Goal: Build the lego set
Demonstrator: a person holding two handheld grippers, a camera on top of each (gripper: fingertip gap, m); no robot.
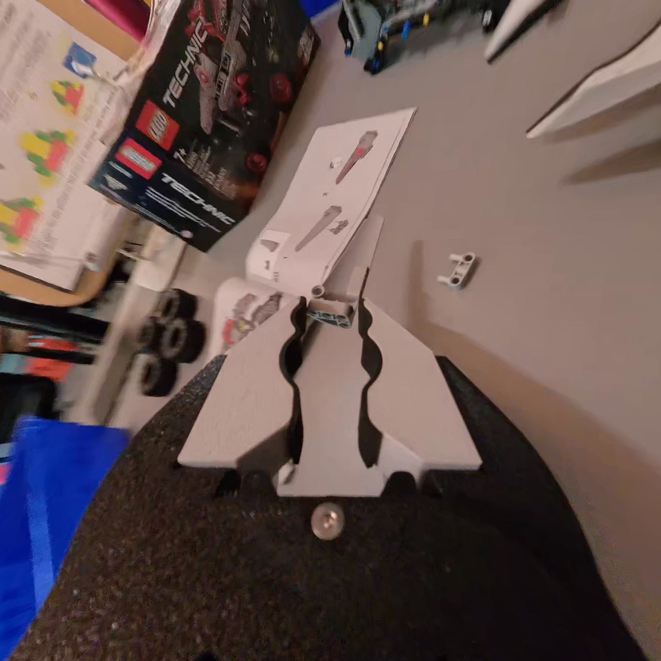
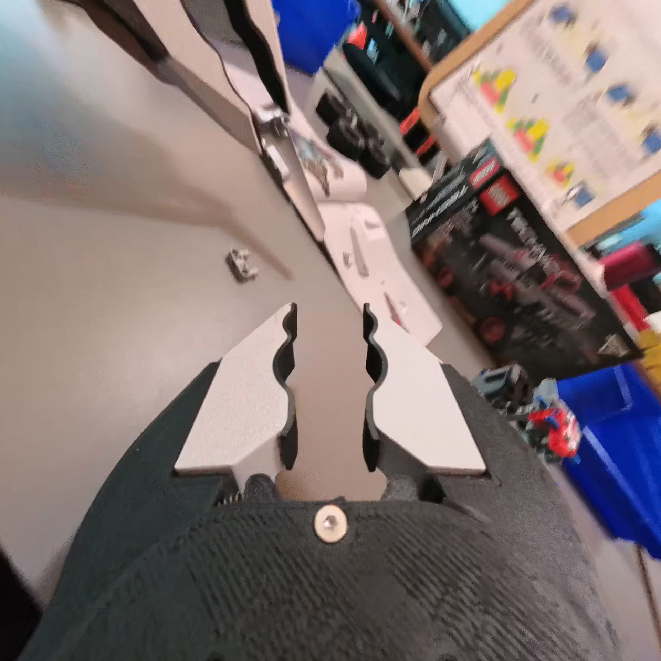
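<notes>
Grey tabletop [image 1: 500, 286] filled both wrist views, cluttered along one side. On it I saw an open instruction booklet [image 1: 343, 186] lying flat, with a black set box [image 1: 214, 125] standing just beside it. Near the box sat a cluster of black wheels [image 1: 171, 339]. Behind the box leaned a board with coloured brick pictures [image 1: 46, 143]. A blue bin [image 2: 615, 447] stood at the table's edge in the right wrist view, with a small red and blue built model [image 2: 551, 429] just beside it.

My left gripper [image 1: 331, 304] was narrowed onto a light grey lego piece [image 1: 331, 313], pinched between its fingertips above the booklet. A short grey peg stuck out from that piece toward the booklet. In the right wrist view the same gripper entered from the top, tilted, with the piece showing at its tips.

My right gripper [image 2: 329, 311] stood parted with nothing between its white fingers [image 2: 250, 393], hovering above bare table.

A second small grey connector piece [image 1: 458, 270] lay alone on the tabletop, well apart from both grippers and clear of the booklet. Both views were motion-blurred, so finer details of the pieces were unclear.
</notes>
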